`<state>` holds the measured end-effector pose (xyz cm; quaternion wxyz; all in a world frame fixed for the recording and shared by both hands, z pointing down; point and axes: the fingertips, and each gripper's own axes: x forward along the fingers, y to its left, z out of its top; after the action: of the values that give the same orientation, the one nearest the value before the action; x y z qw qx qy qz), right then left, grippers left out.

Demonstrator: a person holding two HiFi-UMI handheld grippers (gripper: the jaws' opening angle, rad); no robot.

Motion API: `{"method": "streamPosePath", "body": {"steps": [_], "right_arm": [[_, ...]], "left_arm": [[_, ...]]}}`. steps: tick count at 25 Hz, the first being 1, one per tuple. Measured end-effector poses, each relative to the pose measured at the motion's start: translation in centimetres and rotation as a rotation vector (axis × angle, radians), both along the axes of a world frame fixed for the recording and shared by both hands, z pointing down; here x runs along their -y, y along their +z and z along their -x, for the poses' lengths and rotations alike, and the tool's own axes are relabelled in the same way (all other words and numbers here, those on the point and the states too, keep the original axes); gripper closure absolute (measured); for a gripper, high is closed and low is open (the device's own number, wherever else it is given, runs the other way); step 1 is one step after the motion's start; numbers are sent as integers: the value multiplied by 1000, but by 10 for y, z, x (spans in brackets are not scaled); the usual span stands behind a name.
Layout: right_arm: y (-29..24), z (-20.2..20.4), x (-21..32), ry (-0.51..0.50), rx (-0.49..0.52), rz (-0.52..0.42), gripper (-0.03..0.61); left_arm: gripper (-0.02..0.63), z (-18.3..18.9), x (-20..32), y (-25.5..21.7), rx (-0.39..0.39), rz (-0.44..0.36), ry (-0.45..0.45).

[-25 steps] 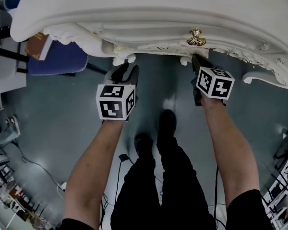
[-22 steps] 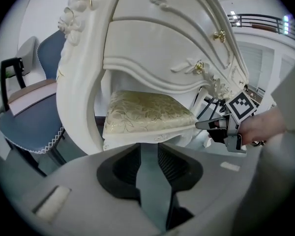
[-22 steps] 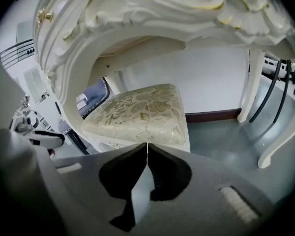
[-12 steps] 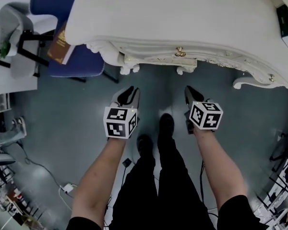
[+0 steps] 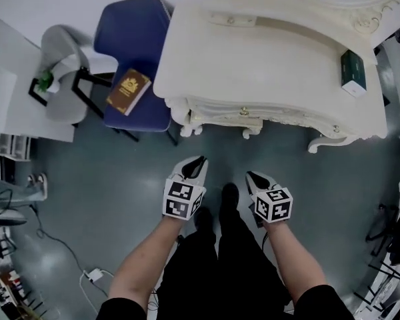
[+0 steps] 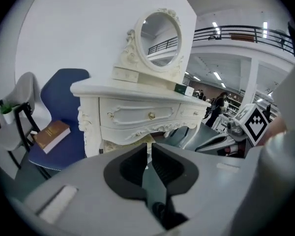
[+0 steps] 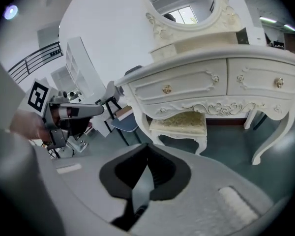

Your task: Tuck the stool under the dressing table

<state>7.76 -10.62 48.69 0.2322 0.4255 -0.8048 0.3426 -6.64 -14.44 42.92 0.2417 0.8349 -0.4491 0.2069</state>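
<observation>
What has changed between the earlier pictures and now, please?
Both have drawn back from the front edge of the dressing table toward the person. The left gripper has just been closing its jaws with nothing between them. The right gripper is empty, jaws together. Nothing is seen being grasped or released. The stool stays tucked under the table, and the brown book stays on the blue chair.

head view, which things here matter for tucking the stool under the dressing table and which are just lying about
Job: white carved dressing table; white stool with yellow cushion, already under it.
Lying about: brown book on blue chair; dark green box on the tabletop; grey chair.
</observation>
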Motion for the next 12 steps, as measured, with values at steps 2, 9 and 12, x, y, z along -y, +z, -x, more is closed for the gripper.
{"method": "streamPosePath", "body": {"steps": [2,9,12], "right_arm": [[-24,-2,-2,19,28,-13,575],[-111,-3,-14,85,50,-105,575],[-138,-1,-23,77,29,-151,575]], "left_arm": [[572,6,-7,-24,-14,-11,-8],[597,29,-42,-90,-19,-45,-20],[597,40,-52,-104,-26,-53,-17]]}}
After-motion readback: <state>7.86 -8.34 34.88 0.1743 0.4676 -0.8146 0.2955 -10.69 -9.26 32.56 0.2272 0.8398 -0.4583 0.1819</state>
